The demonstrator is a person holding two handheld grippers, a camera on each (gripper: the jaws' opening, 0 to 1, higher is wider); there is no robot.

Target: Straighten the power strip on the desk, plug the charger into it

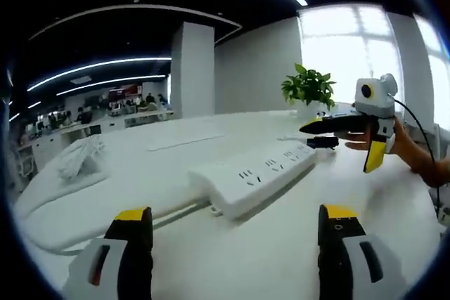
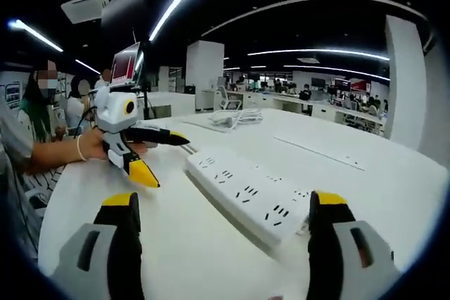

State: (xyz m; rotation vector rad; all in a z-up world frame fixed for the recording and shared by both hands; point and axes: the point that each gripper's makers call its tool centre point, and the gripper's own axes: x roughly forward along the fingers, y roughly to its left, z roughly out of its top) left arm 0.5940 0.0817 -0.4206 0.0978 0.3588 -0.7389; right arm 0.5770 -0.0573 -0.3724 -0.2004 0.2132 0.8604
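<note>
I'm hovering both grippers, left gripper and right gripper, jaws apart, empty. Power strip is lying angled mid-desk: rigid, light, slick plastic; I'm judging the long sides best for pinching.

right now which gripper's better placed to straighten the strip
Left, probably: the strip lies just ahead between its open jaws. The right gripper sits past the strip's far end.
</note>
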